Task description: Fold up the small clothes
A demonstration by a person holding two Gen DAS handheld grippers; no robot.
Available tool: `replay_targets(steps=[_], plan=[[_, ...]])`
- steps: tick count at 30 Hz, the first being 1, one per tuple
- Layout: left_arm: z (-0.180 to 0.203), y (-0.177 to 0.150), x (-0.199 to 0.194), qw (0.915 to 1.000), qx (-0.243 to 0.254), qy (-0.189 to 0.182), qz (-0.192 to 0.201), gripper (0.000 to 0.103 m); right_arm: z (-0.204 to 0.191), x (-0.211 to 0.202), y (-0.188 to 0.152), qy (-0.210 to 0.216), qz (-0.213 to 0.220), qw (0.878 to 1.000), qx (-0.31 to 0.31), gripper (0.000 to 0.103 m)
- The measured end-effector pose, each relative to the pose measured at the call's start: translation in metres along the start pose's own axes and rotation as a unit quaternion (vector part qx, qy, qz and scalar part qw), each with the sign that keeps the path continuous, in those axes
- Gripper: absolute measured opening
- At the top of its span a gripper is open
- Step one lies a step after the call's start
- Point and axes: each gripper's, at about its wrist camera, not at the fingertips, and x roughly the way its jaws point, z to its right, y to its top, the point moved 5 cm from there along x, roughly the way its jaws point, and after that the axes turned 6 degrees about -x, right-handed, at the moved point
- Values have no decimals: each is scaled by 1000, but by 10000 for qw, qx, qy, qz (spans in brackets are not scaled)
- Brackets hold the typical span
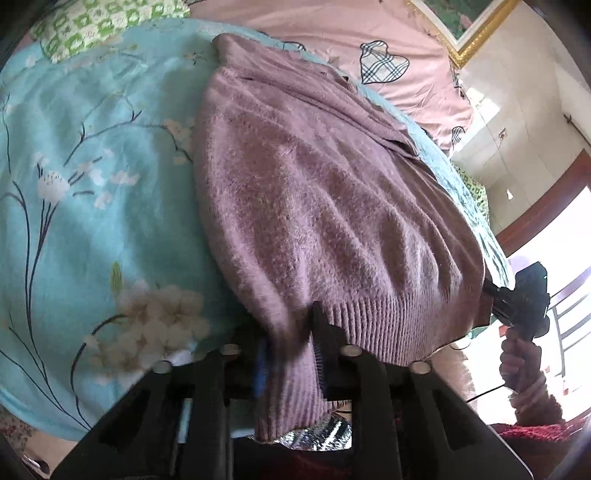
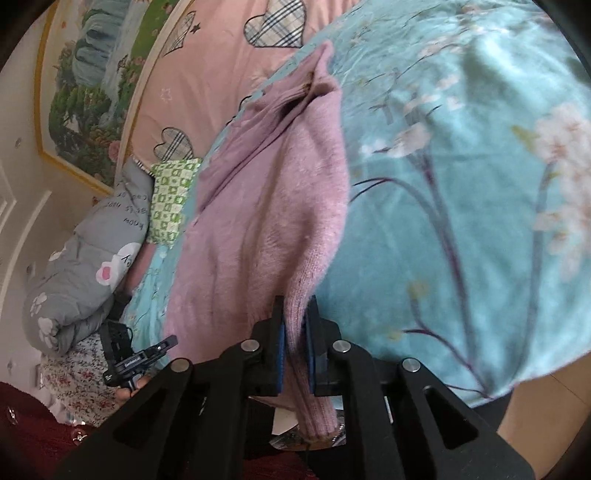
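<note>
Your left tongs [image 1: 291,332] are clamped on the ribbed hem of the mauve sweater [image 1: 314,192], with a fold of knit pinched between the pads and a tail of it hanging down toward six o'clock past the fingers. Your right tongs [image 2: 295,332] are closed the same way on another part of the hem, the blue pads pressing a ribbed strip from both sides while its end droops below them.

From the left wrist view, the sweater's long axis runs from the hem at six o'clock up to the neck end near eleven o'clock, so the garment points away from you. From the right wrist view it runs from six o'clock toward twelve, its far end open like a tube. It lies spread on the turquoise floral quilt [image 1: 92,184], which covers the bed, and the sweater starts right at both tongs and stretches away ahead of them.

You can see your right hand [image 1: 517,363] at four o'clock in the left view, holding its handle beside the hem's corner. Beyond the quilt lies a pink sheet [image 1: 332,33] with plaid hearts at twelve o'clock.
</note>
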Motion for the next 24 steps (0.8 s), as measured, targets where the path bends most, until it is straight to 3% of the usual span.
replay_targets(steps=[7,10,13,20,24], plan=[[-1,-3,-16,9997,177,-22,170,6,11,-22,-7,-208,5,9998,-58,6],[3,4,-21,9995,42,-169,245,6,7,-26,-4,-69,90,9999,27,6],[17,25,-36,9977,101,-410,534,6,-11,-29,13,409,349,9985,-88,6],[43,116,-70,9852,251,-808,1492,6,-48,-28,95,1113,1064,9873,-399,6],[50,187,-57,9798,259,-627,1883,6,-52,-7,158,996,1339,9847,-494,6]])
